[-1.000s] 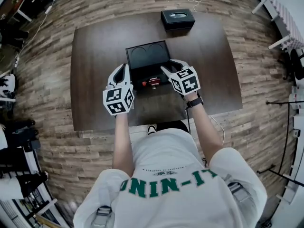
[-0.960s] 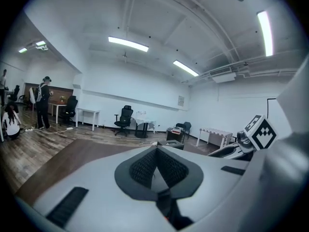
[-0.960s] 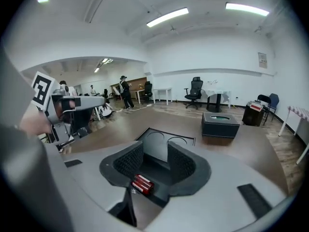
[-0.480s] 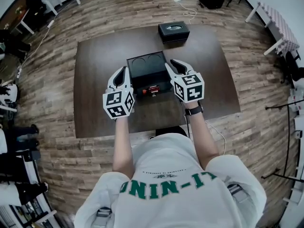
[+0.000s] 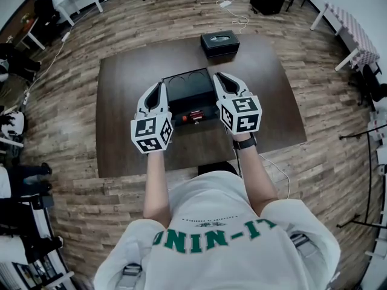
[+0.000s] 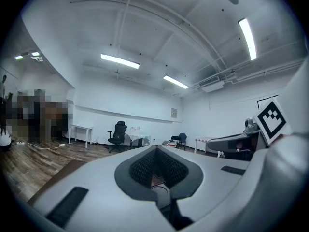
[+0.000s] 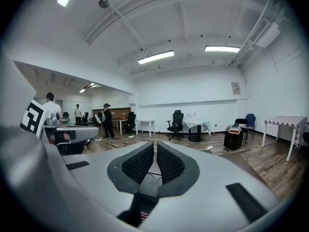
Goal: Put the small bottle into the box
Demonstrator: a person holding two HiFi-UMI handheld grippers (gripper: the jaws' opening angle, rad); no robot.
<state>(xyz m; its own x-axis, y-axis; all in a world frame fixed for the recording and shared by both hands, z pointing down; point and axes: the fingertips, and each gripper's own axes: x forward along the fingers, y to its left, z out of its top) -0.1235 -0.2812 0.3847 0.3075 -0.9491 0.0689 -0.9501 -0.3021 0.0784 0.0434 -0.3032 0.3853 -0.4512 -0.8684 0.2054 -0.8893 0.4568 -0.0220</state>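
Observation:
The small red bottle point(image 5: 193, 117) lies on its side in the front half of the open black box point(image 5: 188, 84) on the dark table point(image 5: 121, 101). My left gripper point(image 5: 158, 89) hovers at the box's left side, above the table, and my right gripper point(image 5: 219, 78) at its right side. In the left gripper view the left gripper point(image 6: 155, 150) has its pads together with nothing between them. In the right gripper view the right gripper point(image 7: 155, 146) shows only a thin slit; its jaws have just been closing, with nothing between them. Both point out level across the room.
A second, closed black box point(image 5: 220, 43) stands at the table's far edge. Wooden floor surrounds the table. Chairs, white tables and a small cabinet point(image 7: 233, 139) stand along the far wall, and people stand at the left point(image 7: 105, 120).
Both grippers have lifted away from the box. The right jaws went from spread wide to almost together. The red bottle stays lying in the box.

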